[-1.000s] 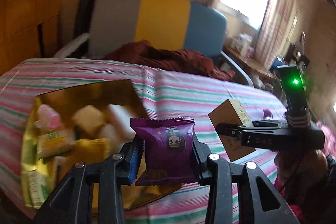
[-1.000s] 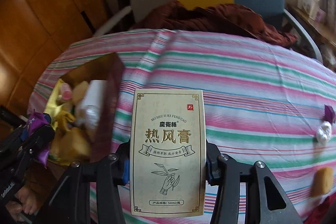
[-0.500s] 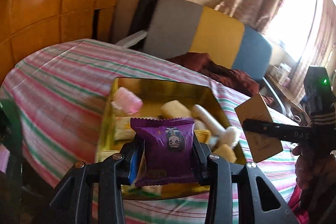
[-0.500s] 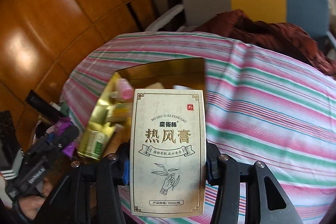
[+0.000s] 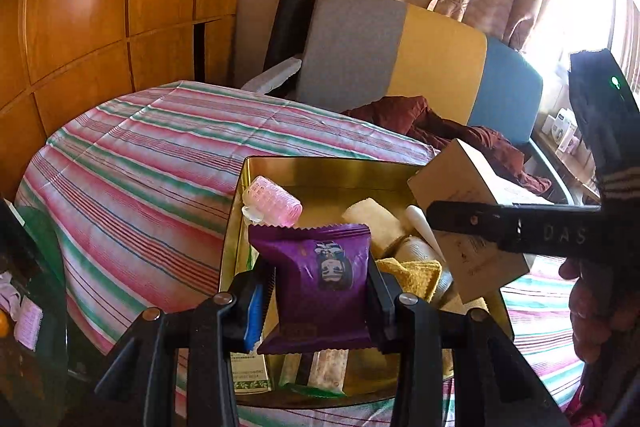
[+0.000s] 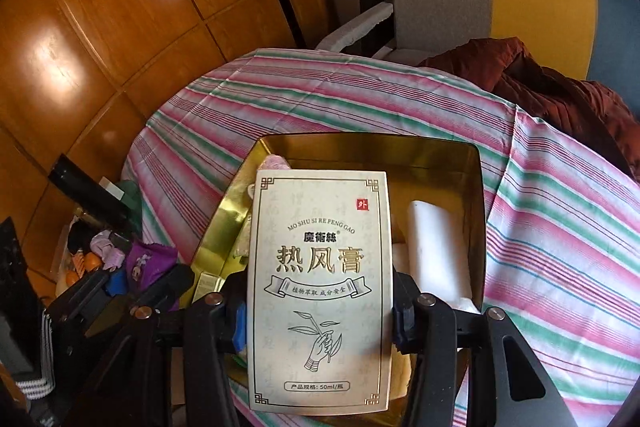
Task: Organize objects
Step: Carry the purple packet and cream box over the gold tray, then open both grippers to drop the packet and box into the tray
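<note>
My left gripper [image 5: 320, 291] is shut on a purple snack packet [image 5: 320, 279] and holds it above the near end of a gold tin box [image 5: 320, 163]. My right gripper [image 6: 318, 311] is shut on a cream carton with Chinese print [image 6: 320, 283], held upright over the same gold box [image 6: 368, 141]. The carton [image 5: 476, 227] and right gripper [image 5: 472, 223] also show in the left wrist view, over the box's right side. The left gripper with the purple packet [image 6: 146, 261] shows at lower left in the right wrist view. The box holds a pink hair roller [image 5: 272, 201], a white tube [image 6: 436, 251], yellow cloth [image 5: 412, 275] and sachets.
The box sits on a round table with a pink, green and white striped cloth [image 5: 152, 163]. A grey, yellow and blue chair [image 5: 400, 55] with a dark red garment [image 6: 552, 83] stands behind it. Wooden wall panels [image 6: 100, 27] are on the left. Clutter [image 6: 92, 255] lies below the table's left edge.
Both grippers have moved left and in over the gold box, each holding its item. The box now lies directly under both of them.
</note>
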Tool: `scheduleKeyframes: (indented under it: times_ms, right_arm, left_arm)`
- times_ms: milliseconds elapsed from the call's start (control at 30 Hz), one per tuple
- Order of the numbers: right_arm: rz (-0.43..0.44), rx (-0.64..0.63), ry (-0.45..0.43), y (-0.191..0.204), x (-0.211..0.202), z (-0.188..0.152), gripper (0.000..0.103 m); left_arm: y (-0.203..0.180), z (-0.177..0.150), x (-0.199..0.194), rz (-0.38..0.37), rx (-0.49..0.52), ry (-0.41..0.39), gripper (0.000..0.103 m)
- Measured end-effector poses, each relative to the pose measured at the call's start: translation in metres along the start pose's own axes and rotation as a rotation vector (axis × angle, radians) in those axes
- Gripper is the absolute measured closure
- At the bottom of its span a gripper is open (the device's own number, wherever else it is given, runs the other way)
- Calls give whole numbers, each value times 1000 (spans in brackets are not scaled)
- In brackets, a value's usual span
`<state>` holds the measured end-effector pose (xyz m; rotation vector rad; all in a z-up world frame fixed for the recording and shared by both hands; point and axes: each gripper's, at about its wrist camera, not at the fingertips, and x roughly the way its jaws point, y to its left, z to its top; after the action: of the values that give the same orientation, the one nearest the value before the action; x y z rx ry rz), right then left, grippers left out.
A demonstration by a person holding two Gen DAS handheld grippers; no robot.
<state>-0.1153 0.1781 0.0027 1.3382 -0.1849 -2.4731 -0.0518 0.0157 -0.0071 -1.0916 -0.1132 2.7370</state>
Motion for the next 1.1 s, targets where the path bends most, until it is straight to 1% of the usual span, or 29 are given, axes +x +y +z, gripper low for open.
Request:
scheduleKeyframes:
  times_ms: [167, 433, 667, 767, 867, 900, 1000, 1033, 1100]
  right_arm:
    - [0, 12, 6, -3, 6, 9, 52]
    - [-9, -1, 23, 2, 20, 21, 52]
    - [-28, -6, 40, 2, 35, 31, 52]
    - [-29, -3, 44, 3, 42, 37, 52]
    - [-20, -5, 37, 6, 51, 43, 50]
    - [-3, 10, 34, 6, 53, 46, 50]
    - [48, 80, 8, -1, 57, 55, 46]
    - [54, 89, 3, -1, 56, 56, 43]
    - [52, 95, -5, -1, 54, 56, 42]
  left_arm:
    - [-4, 2, 4, 13, 17, 3, 63]
    - [-4, 4, 16, 8, 23, 28, 63]
    - [-3, 6, 30, 2, 20, 55, 62]
    - [0, 9, 38, -16, -2, 75, 62]
    - [4, 12, 43, -44, -36, 77, 53]
    - [6, 13, 45, -47, -47, 78, 50]
    - [10, 13, 48, -57, -67, 92, 49]
    - [12, 12, 48, -53, -69, 90, 49]
    - [15, 9, 47, -41, -75, 89, 49]
